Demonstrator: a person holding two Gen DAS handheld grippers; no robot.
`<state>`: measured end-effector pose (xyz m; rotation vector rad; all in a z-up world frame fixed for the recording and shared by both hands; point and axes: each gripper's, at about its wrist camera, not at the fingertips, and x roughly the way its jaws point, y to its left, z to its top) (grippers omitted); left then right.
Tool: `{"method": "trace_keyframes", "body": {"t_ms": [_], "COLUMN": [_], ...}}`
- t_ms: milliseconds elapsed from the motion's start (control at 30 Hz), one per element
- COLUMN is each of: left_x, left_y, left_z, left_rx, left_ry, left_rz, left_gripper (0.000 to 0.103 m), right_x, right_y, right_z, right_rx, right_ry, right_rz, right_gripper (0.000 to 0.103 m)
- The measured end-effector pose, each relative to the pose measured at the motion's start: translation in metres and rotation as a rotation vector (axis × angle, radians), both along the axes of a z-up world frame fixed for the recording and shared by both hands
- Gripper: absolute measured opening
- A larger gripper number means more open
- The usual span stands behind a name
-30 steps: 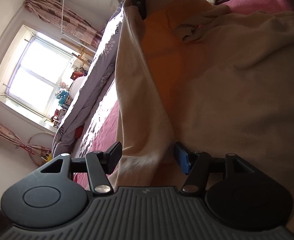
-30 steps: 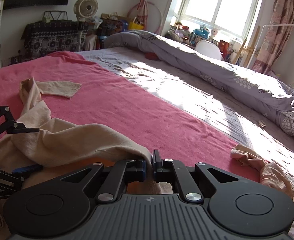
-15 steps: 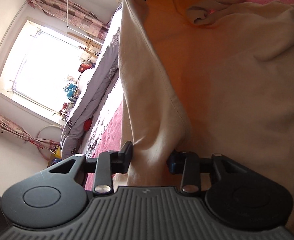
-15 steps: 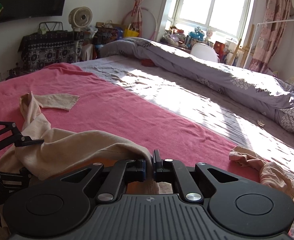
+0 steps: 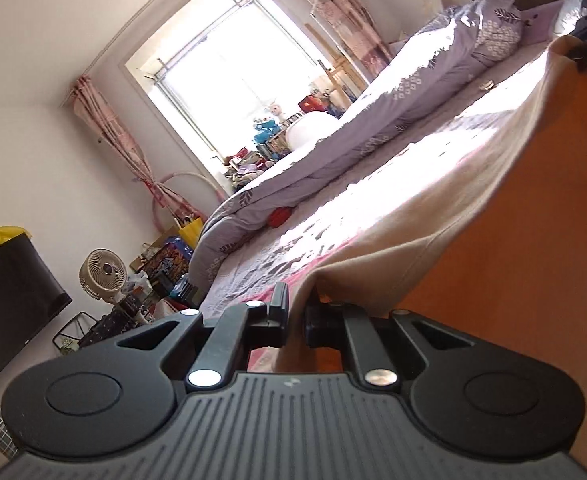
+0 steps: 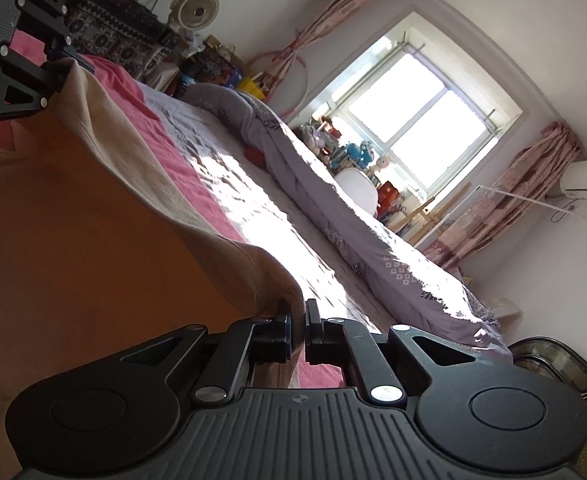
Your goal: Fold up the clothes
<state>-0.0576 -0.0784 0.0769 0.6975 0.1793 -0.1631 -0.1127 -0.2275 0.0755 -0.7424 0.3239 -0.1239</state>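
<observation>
Beige garment (image 5: 433,216) hangs stretched above the bed (image 5: 333,216), left gripper (image 5: 293,320) and right gripper (image 6: 299,322) each clamped on a top corner

grippers: 2 (image 5: 293,320) (image 6: 299,330) | beige garment: 1 (image 5: 433,216) | fan: 1 (image 5: 102,275) | window: 1 (image 5: 237,76)

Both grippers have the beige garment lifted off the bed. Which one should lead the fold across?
Probably either: the left gripper and right gripper are each clamped on an end of the beige garment's top edge, stretched between them. No view shows an advantage.
</observation>
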Motion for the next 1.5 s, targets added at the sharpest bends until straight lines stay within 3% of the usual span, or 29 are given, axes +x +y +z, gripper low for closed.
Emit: {"method": "trace_keyframes", "body": {"t_ms": [233, 600, 867, 1067, 1233, 1500], "left_x": [0.002, -0.017, -0.028, -0.008, -0.003, -0.016], "left_y": [0.012, 0.009, 0.008, 0.004, -0.002, 0.000], "left_z": [0.037, 0.054, 0.075, 0.092, 0.102, 0.122], "left_rx": [-0.067, -0.077, -0.103, -0.116, -0.132, -0.164], "left_ry": [-0.080, -0.169, -0.253, -0.270, -0.304, -0.382], "left_rz": [0.043, 0.032, 0.031, 0.026, 0.024, 0.006], "left_gripper": [0.008, 0.003, 0.003, 0.005, 0.005, 0.008], "right_x": [-0.010, -0.017, -0.021, -0.003, 0.013, 0.002], "right_y": [0.002, -0.001, -0.003, -0.014, -0.024, -0.039], "right_z": [0.017, 0.021, 0.044, 0.063, 0.065, 0.072], "right_rx": [-0.047, -0.041, -0.074, -0.095, -0.109, -0.149], "right_ry": [-0.127, -0.167, -0.300, -0.375, -0.412, -0.529], "right_rz": [0.012, -0.007, -0.012, -0.048, -0.073, -0.106], "right_gripper": [0.007, 0.006, 0.006, 0.005, 0.005, 0.005]}}
